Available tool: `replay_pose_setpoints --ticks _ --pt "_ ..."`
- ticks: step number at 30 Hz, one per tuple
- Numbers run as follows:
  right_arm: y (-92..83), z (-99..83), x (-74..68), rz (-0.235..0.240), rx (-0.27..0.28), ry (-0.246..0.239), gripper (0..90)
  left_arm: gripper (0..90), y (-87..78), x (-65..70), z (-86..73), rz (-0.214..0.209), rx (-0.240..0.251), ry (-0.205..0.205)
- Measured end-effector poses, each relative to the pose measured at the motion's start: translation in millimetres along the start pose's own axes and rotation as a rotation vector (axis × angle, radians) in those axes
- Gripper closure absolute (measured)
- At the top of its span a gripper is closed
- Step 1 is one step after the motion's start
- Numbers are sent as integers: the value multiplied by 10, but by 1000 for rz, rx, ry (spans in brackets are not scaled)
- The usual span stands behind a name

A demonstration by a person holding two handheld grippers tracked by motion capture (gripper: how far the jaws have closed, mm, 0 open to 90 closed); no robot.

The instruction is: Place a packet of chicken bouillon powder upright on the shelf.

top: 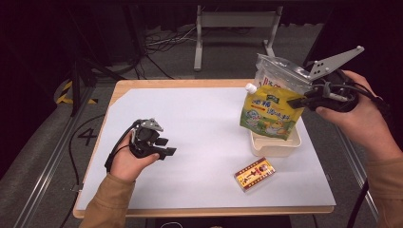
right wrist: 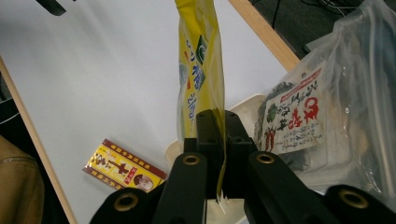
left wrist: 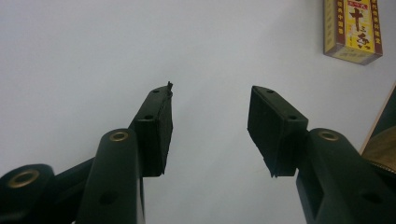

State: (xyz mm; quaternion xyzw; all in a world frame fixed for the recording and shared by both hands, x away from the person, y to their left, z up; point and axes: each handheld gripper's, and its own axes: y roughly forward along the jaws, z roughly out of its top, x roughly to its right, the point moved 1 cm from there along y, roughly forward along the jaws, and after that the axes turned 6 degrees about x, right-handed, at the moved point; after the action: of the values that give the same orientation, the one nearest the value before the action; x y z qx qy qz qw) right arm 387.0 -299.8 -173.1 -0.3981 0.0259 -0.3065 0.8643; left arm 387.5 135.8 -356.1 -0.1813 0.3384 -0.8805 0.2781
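Advice for the lift: keep the pinch firm and raise the pouch straight up clear of the tub. Lower left of the high view, the left gripper point(top: 166, 146) rests open and empty. Upper right, the right gripper point(top: 298, 101) clamps the yellow-green spouted pouch point(top: 269, 112), which hangs above the cream tub point(top: 275, 145).

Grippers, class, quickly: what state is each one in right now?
Left gripper: open, holding nothing, above the white tabletop.
Right gripper: shut on the yellow spout pouch, above the tray.
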Motion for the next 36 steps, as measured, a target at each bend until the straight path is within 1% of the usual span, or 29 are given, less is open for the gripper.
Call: replay_pose_setpoints --ticks 5,6,11,14,19,21,23,25,27,30,36 --pt "-5 -52 76 -12 -16 4 882 512 -14 5 5 2 12 -2" --pt "-5 -52 76 -12 -16 4 882 511 -14 5 5 2 12 -2" --pt "21 -122 186 -21 -37 13 882 511 0 -4 -1 2 1 0" --pt "29 -140 219 -23 -38 18 882 511 -2 -3 -2 3 4 -1" --pt "63 -178 289 -34 -58 13 881 517 -13 0 -2 3 10 -6" --pt "79 -191 315 -29 -61 19 882 518 -10 1 -2 3 9 -5" --pt "97 -200 335 -33 -68 19 882 518 -9 1 -1 2 9 -5" --pt "119 -209 350 -18 -70 12 881 518 -9 -2 -2 2 9 -5" --pt "124 -210 352 -19 -76 9 882 518 -7 -5 -2 2 8 -2" --pt "147 -220 360 -2 -79 6 882 518 -3 -4 -3 -2 5 -2" --pt "177 -237 369 15 -92 -3 882 518 0 0 -3 -3 5 -2"
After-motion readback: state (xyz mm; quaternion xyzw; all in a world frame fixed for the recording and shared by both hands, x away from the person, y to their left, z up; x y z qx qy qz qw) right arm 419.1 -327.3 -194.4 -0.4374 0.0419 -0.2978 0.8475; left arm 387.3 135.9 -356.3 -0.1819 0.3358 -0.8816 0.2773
